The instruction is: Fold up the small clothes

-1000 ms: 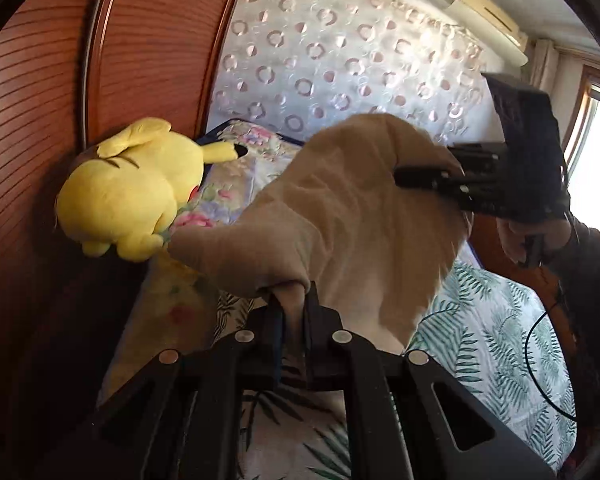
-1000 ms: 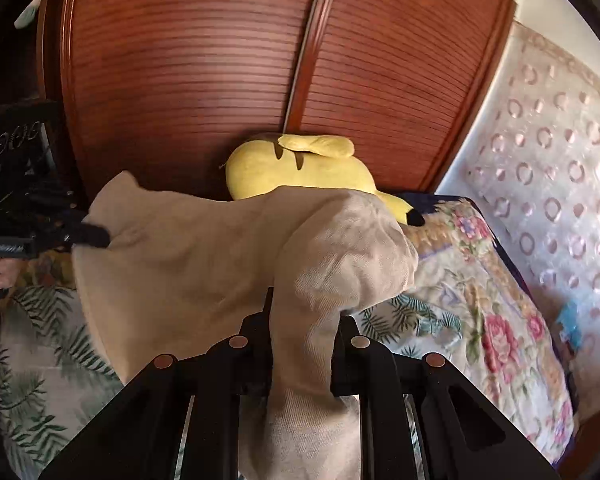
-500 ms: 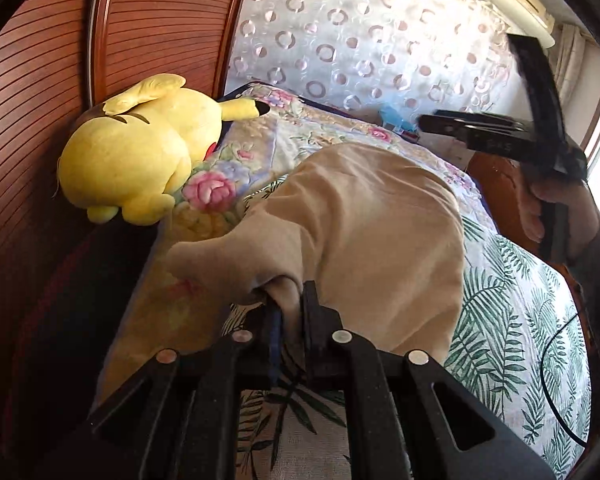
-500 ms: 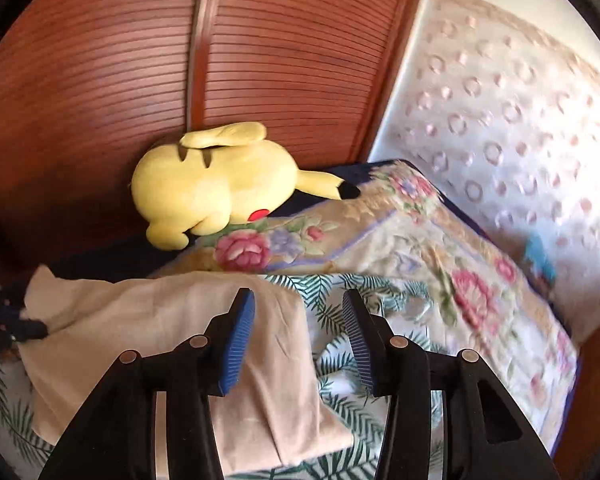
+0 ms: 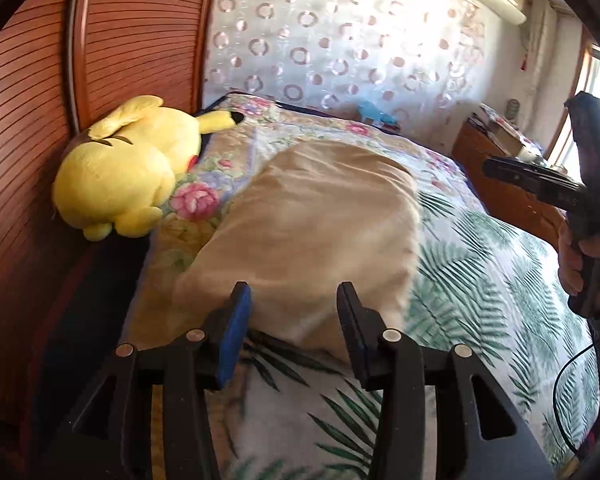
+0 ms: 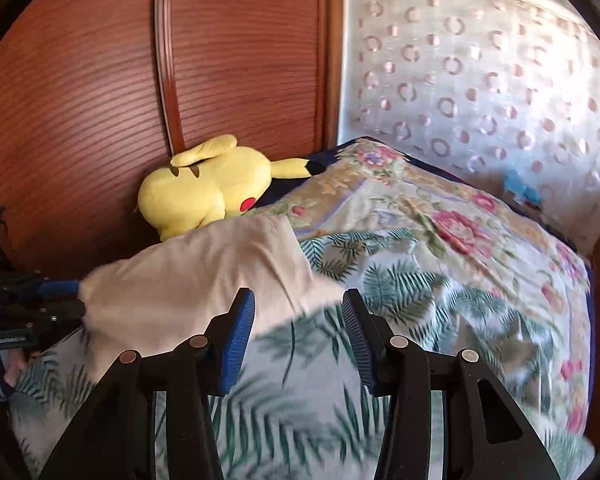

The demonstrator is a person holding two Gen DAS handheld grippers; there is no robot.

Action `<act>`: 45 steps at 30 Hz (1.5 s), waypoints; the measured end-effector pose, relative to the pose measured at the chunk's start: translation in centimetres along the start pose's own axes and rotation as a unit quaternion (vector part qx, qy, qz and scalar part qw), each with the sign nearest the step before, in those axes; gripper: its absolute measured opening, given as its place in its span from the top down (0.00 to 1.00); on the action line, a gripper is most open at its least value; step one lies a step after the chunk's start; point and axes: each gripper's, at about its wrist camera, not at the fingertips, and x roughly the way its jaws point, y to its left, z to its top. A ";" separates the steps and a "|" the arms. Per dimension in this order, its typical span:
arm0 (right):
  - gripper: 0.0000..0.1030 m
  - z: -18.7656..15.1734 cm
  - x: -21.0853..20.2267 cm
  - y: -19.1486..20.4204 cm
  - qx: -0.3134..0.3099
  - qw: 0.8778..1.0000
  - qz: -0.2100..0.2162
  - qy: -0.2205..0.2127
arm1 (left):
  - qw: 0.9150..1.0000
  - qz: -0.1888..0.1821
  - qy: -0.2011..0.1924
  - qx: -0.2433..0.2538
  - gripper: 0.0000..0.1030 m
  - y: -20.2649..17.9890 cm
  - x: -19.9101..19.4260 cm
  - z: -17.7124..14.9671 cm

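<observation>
A beige garment [image 5: 316, 224] lies folded on the leaf-print bedspread [image 5: 480, 280]. My left gripper [image 5: 292, 332] is open, its blue-padded fingers [image 5: 232, 332] just in front of the garment's near edge, holding nothing. In the right wrist view the garment [image 6: 204, 276] lies to the left. My right gripper [image 6: 298, 336] is open and empty beside the garment's right corner. The left gripper [image 6: 56, 296] shows there at the garment's far left corner. The right gripper [image 5: 540, 184] shows at the right in the left wrist view, raised above the bed.
A yellow plush toy [image 5: 120, 172] lies by the wooden headboard [image 5: 32, 100], also in the right wrist view [image 6: 208, 188]. A floral quilt [image 6: 440, 216] covers the bed's far part. A ring-patterned curtain [image 5: 340, 40] hangs behind. A wooden nightstand [image 5: 500, 176] stands at right.
Both grippers held the garment up a second ago. The right gripper let go first and drew back; the left gripper has now opened too, and the garment lies on the bed.
</observation>
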 end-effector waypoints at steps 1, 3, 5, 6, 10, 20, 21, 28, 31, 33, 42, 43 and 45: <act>0.54 -0.7 -1.1 -0.1 0.005 1.000 -0.003 -0.003 | 1.000 -0.007 0.004 0.005 0.44 -0.4 -0.1 -0.4; 0.54 -2.0 -2.8 0.0 0.014 1.000 -0.014 -0.007 | 1.000 -0.017 0.008 0.013 0.31 -1.3 -0.3 -0.8; 0.54 -3.4 -4.7 0.2 0.022 0.999 -0.023 -0.014 | 0.999 -0.022 0.007 0.022 0.24 -2.2 -0.6 -1.2; 0.54 -3.9 -5.3 0.3 0.028 0.999 -0.027 -0.017 | 0.999 -0.025 0.005 0.029 0.23 -2.9 -0.9 -1.4; 0.54 -6.8 -8.5 0.7 0.052 0.997 -0.055 -0.022 | 0.998 -0.030 -0.006 0.051 0.23 -5.4 -1.7 -1.3; 0.39 -10.2 -16.9 2.2 0.117 0.985 -0.107 -0.073 | 0.988 -0.066 -0.071 0.120 0.23 -14.1 -5.5 0.9; 0.39 -10.2 -17.8 2.5 0.121 0.983 -0.111 -0.080 | 0.986 -0.069 -0.079 0.127 0.22 -15.1 -6.1 1.1; 0.17 -10.7 -23.3 4.6 0.138 0.970 -0.161 -0.124 | 0.979 -0.078 -0.119 0.144 0.20 -18.7 -9.2 1.7; 0.17 -10.6 -25.0 5.6 0.138 0.964 -0.176 -0.142 | 0.978 -0.079 -0.131 0.144 0.19 -19.6 -10.2 1.9; 0.17 -10.7 -25.7 6.1 0.139 0.961 -0.185 -0.151 | 0.977 -0.074 -0.138 0.144 0.19 -20.0 -10.8 2.0; 0.17 -12.0 -24.8 7.4 0.142 0.956 -0.200 -0.161 | 0.976 -0.053 -0.149 0.147 0.19 -21.1 -11.9 1.5; 0.17 -12.5 -24.8 7.0 0.142 0.956 -0.200 -0.161 | 0.977 -0.053 -0.148 0.146 0.19 -21.2 -11.9 1.5; 0.17 -12.6 -24.9 7.0 0.143 0.955 -0.202 -0.161 | 0.977 -0.054 -0.148 0.146 0.19 -21.2 -12.0 1.4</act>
